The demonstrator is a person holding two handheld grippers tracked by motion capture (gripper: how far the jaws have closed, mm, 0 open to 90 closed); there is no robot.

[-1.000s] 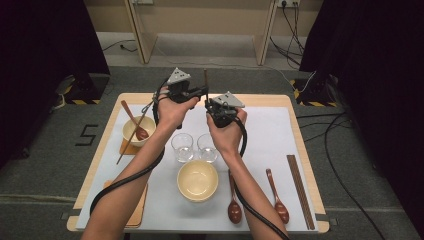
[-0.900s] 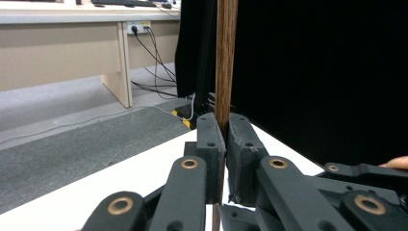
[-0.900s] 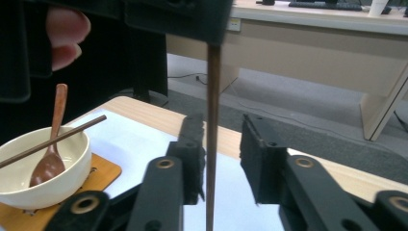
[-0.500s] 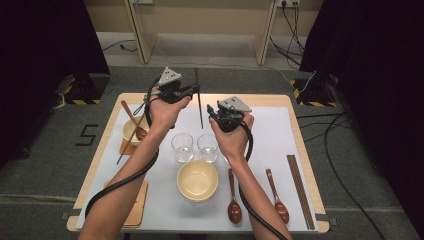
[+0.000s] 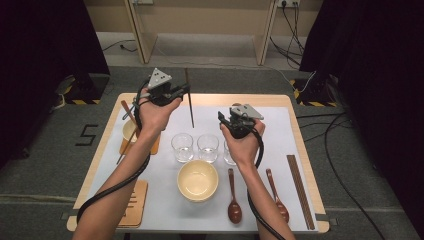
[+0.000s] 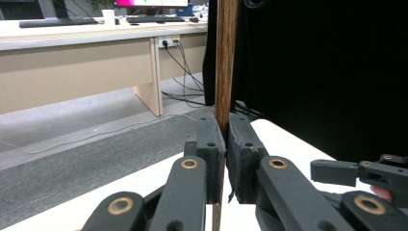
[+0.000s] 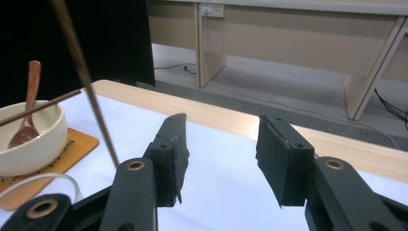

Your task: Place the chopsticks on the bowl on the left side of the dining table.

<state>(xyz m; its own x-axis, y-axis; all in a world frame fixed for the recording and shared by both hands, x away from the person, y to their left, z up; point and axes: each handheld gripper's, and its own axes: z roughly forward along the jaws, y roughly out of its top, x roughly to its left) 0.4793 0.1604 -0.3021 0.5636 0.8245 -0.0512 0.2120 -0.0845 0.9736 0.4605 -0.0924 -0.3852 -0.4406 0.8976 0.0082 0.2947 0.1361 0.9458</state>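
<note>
Left claw [image 5: 184, 90] pinches a chopstick [image 5: 190, 102] upright; right claw [image 5: 221, 118], just opening, empty, above three glasses [image 5: 182, 147]

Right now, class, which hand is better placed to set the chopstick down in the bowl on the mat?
Left. Its claw is shut on the chopstick, near that bowl. The right claw stands open with nothing between its jaws.

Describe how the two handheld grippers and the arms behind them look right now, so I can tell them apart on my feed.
Both are matte black linkage tools. The left gripper and right gripper each carry a grey three-cornered plate on top and trail a thick black cable along the forearm. The jaw arms have brass-coloured pivot rings, with flat black pads at the tips. Both forearms are bare; no sleeves or gloves show.
</note>
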